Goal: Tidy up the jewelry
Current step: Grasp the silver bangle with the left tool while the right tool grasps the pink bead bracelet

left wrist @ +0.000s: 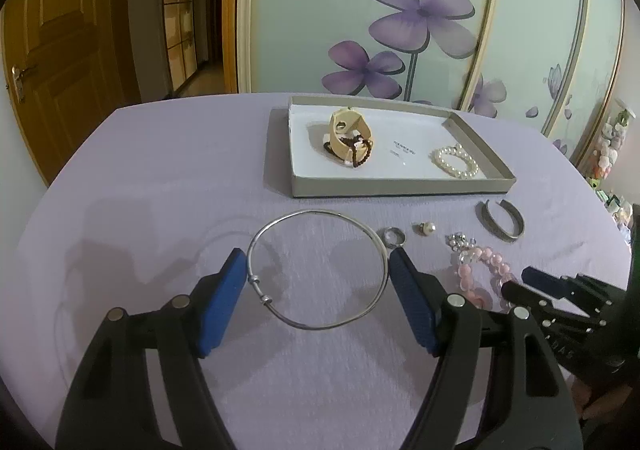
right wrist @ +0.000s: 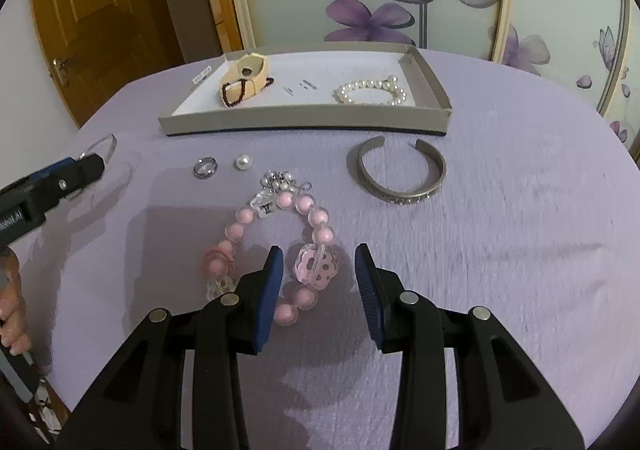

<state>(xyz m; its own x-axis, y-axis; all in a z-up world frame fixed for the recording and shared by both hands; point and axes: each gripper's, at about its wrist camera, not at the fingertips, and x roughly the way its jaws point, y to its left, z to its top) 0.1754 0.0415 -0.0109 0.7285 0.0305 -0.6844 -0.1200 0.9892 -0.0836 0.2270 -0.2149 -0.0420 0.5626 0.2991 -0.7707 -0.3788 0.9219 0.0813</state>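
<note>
Pink bead bracelet (right wrist: 276,246): flat on cloth; long axis toward tray (right wrist: 304,118)
Right gripper (right wrist: 319,262): part-open, straddling flower charm, gripping nothing
Left gripper (left wrist: 314,262): wide, empty

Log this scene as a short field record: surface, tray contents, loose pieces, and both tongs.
surface: round table under lilac cloth
tray: pearl bracelet, beige holder with dark beads
loose on cloth: thin silver bangle, ring, pearl stud, grey cuff, pink bead bracelet
left tongs: open, straddling the bangle, not gripping
right tongs: open, pink flower charm between the pads
</note>
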